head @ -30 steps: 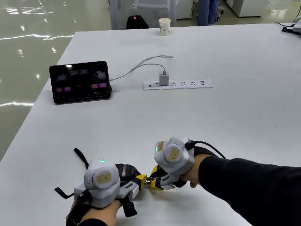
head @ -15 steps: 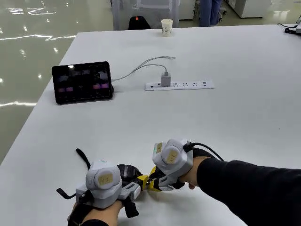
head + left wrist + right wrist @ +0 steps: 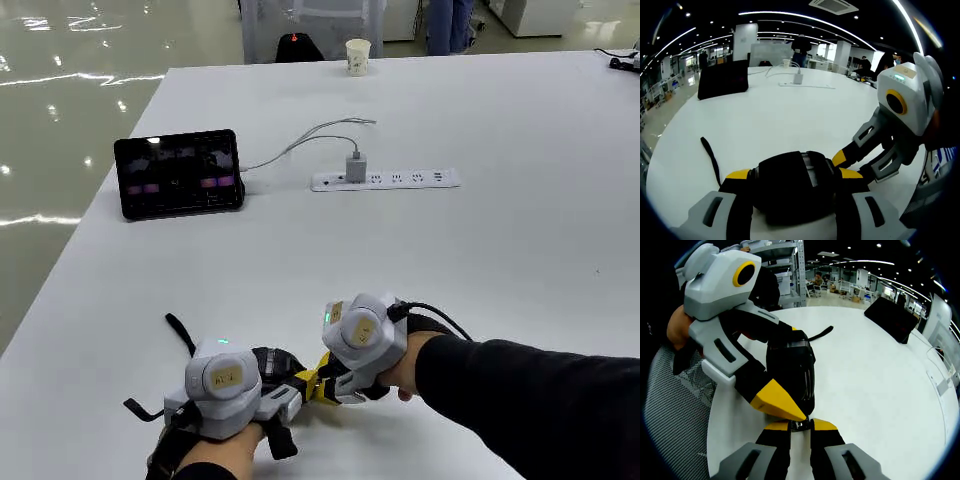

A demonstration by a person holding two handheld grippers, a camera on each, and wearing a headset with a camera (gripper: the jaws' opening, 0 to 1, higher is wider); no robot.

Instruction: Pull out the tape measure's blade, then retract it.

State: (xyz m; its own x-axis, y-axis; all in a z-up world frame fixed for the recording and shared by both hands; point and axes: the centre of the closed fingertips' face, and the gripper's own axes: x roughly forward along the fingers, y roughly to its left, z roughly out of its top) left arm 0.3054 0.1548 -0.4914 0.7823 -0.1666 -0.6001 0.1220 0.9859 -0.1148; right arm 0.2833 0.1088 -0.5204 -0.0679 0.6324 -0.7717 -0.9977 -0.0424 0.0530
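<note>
The black tape measure (image 3: pixel 277 364) rests on the white table (image 3: pixel 480 250) near its front edge, its strap (image 3: pixel 180 333) trailing left. My left gripper (image 3: pixel 298 384) is shut on the case, which sits between the yellow-tipped jaws in the left gripper view (image 3: pixel 795 182). My right gripper (image 3: pixel 801 425) comes in from the right and is shut on the small metal hook of the blade (image 3: pixel 801 426) at the case's mouth. The tape measure (image 3: pixel 790 365) lies just beyond its fingertips (image 3: pixel 824 425). Almost no blade is out. The right gripper (image 3: pixel 852 159) meets the case in the left gripper view.
A dark tablet (image 3: pixel 180 172) stands at the left middle. A white power strip (image 3: pixel 385 180) with a charger and cable lies in the centre. A paper cup (image 3: pixel 357 55) sits at the far edge. The table's left edge runs close to the left gripper.
The right gripper has edged slightly left, closer to the case. The left gripper and the tape measure have stayed put; the head camera shifted a little.
</note>
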